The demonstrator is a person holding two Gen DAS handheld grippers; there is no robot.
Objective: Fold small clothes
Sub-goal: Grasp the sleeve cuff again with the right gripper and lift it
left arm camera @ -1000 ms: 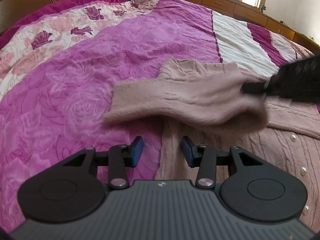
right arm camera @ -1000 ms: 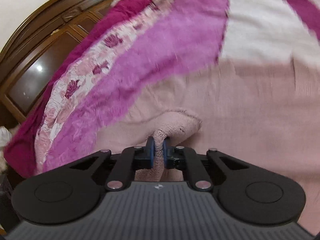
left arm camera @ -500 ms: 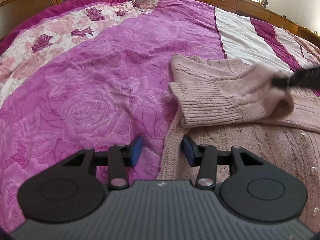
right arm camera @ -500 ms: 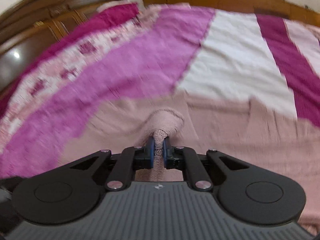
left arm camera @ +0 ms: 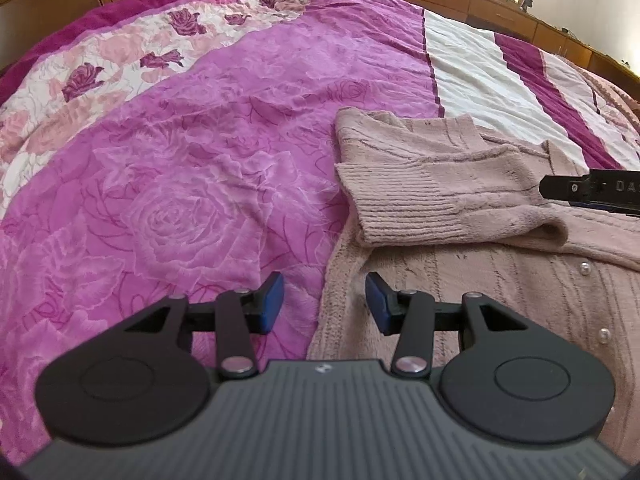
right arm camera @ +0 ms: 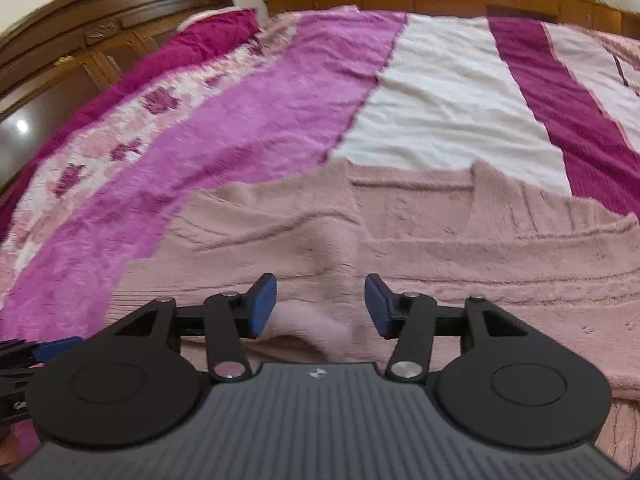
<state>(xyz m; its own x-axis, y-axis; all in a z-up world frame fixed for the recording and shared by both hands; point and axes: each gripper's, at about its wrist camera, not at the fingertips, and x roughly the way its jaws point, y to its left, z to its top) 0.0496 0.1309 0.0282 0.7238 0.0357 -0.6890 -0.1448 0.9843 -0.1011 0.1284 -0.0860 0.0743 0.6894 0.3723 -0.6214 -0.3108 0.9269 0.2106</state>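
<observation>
The pink knitted cardigan (left arm camera: 500, 288) lies flat on the bed cover (left arm camera: 200, 152), its body spread over the magenta part and its neck end reaching the cover's white stripe (left arm camera: 472, 80). One sleeve (left arm camera: 432, 200) is folded in across the chest of the cardigan, its ribbed cuff pointing toward the cardigan's side edge and resting just inside it. A row of pearl buttons (left arm camera: 586, 268) runs down the front below the sleeve.

The right gripper (right arm camera: 320, 304) sits low over the cardigan with its jaws standing apart; they have just been opening, and a soft ridge of the sleeve's knit lies between the blue pads (right arm camera: 260, 304) without being pressed, so the sleeve is let go. The left gripper (left arm camera: 324, 304) hovers over the cardigan's side edge, jaws apart and holding nothing.

So the first sleeve fold looks done. The opposite sleeve falls outside both views, so I cannot tell whether it is folded yet. The body is unfolded: the length from hem to neck lies in a single layer. What is left, by my reading, is the other sleeve if it is out, then folding the body over itself and smoothing the bump where the sleeve bends.
</observation>
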